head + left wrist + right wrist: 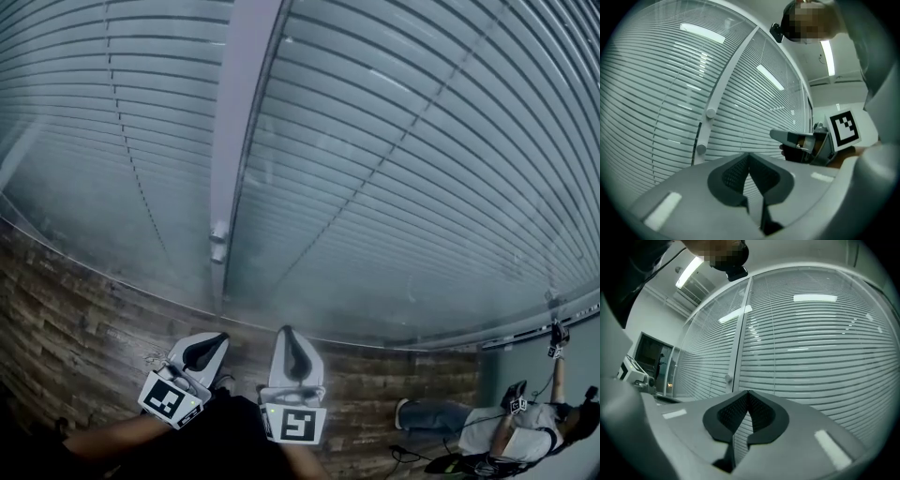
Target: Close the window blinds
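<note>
Window blinds: two lowered panels of pale horizontal slats, hanging right in front of both grippers and reaching down to the sill line above the floor.
Slats: thin dark lines show between them in the right gripper view; I cannot tell how far they are tilted.
Frame post: white upright between the two panels, with a small round knob on it.
Left gripper: level, pointing at the foot of the post; its own view shows the dark pads pressed together at the tips, with only slats beyond them.
Right gripper: just beside the left one, pointing at the right-hand panel; jaws pressed together, pad against pad.
Marker cubes: one on each gripper, nearest the person.
Floor: brown wood planks running under the window.
Another person: low at the far right, well apart, reaching an arm up.
</note>
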The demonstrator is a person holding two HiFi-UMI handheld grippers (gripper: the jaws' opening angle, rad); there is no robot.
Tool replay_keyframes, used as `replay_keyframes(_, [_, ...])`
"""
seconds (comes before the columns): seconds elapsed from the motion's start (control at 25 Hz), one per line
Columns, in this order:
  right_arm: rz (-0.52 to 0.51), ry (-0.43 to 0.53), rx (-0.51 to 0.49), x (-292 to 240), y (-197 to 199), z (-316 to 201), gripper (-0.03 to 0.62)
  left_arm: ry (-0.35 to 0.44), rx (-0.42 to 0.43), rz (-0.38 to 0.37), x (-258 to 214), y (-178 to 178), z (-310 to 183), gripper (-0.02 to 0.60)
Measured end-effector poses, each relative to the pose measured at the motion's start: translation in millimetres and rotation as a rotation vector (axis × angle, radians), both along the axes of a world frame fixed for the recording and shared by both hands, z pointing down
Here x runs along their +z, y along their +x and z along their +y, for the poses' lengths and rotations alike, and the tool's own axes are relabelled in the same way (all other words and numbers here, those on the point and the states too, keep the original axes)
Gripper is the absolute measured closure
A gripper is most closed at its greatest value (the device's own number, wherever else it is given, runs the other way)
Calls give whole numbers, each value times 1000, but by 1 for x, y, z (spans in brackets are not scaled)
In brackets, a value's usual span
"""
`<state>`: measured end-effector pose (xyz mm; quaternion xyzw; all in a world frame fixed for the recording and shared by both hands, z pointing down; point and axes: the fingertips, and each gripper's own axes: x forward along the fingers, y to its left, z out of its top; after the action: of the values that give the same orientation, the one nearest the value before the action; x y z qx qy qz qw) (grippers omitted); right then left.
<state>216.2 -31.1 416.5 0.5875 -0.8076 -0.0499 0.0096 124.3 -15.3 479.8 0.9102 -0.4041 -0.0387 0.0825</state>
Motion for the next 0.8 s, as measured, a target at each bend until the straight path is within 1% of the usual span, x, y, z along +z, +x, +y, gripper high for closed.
replay_keyframes(0.12, [-6,-3,-2,4,10,9,594,19,-15,-11,-4,6,6,583])
replay_keyframes(0.36, [-18,-11,-15,13,9,21,594,48,-21,-21,-11,8,10,583])
replay_keyframes(0.52, [-12,-51,4,19,16,21,594,50,-13,-11,-10,13,12,583])
replay_keyframes(0.6, [-23,-52,9,17,19,23,594,49,-7,-9,-11,17,15,583])
replay_keyframes(0.8, [-44,-39,2,20,18,29,594,38,-12,-31,-5,18,18,583])
